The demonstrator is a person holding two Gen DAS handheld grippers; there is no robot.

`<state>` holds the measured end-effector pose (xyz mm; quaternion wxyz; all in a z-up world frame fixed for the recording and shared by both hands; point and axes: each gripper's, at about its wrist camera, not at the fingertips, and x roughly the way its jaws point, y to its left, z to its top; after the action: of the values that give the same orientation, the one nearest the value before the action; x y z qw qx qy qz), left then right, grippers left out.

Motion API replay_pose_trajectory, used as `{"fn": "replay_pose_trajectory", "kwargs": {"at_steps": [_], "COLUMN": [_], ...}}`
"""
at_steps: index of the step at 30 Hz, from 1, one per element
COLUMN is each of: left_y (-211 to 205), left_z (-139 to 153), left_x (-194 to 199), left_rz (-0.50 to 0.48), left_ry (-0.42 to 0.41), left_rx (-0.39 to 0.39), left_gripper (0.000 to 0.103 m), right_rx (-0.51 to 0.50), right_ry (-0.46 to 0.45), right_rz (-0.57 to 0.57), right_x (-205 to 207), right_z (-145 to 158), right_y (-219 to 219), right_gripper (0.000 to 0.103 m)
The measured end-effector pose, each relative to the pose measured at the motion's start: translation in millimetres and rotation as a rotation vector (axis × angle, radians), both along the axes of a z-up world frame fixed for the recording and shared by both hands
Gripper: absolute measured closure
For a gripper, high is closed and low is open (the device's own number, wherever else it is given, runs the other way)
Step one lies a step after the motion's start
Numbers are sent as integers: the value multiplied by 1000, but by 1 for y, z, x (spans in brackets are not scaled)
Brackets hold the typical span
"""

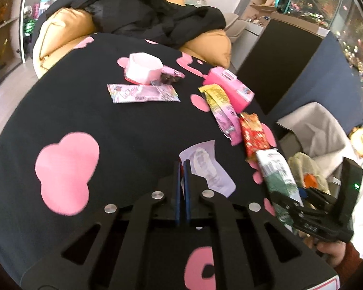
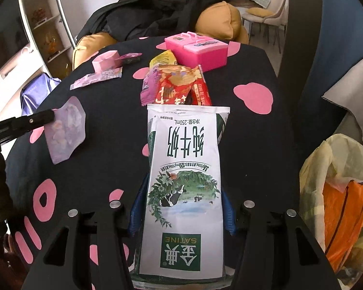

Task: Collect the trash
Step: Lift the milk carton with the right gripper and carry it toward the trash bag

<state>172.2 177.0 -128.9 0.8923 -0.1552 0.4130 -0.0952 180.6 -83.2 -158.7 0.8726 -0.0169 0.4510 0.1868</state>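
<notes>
Trash lies on a table under a black cloth point(image 1: 123, 130) with pink shapes. My left gripper point(image 1: 183, 165) is shut, its blue pads pinching the near edge of a pale purple wrapper point(image 1: 205, 166); the right wrist view shows this wrapper point(image 2: 65, 130) lifted at that corner. My right gripper point(image 2: 184, 188) is shut on a white and green milk carton point(image 2: 184, 169), one blue finger point(image 2: 138, 207) against each side. The carton point(image 1: 276, 171) hangs at the table's right edge. A red snack wrapper point(image 2: 181, 89), a yellow and purple wrapper point(image 1: 220, 106) and a flat pink wrapper point(image 1: 142, 93) lie further back.
A yellowish trash bag point(image 2: 338, 169) with orange trash inside stands open right of the table. A pink toy case point(image 2: 198, 50) and a pale pink box point(image 1: 145, 68) stand at the far side. Behind are a tan sofa point(image 1: 60, 31) with black clothes and a black cabinet point(image 1: 285, 60).
</notes>
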Motion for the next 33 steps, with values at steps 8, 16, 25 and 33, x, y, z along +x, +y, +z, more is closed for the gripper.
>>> {"fn": "replay_pose_trajectory", "kwargs": {"at_steps": [8, 16, 25, 33], "left_y": [4, 15, 6, 1], "left_z": [0, 0, 4, 4], "left_x": [-13, -16, -18, -18], "left_rz": [-21, 3, -16, -29], "left_ry": [4, -6, -15, -16], "left_rx": [-45, -71, -45, -29], "left_gripper": [100, 100, 100, 100], "right_rx": [4, -11, -33, -53], "right_ry": [1, -1, 63, 91], "right_rz": [0, -15, 25, 28], "right_x": [-3, -5, 13, 44], "right_z": [-3, -4, 3, 1], "right_y": [0, 2, 3, 11], "right_gripper": [53, 52, 52, 52]}}
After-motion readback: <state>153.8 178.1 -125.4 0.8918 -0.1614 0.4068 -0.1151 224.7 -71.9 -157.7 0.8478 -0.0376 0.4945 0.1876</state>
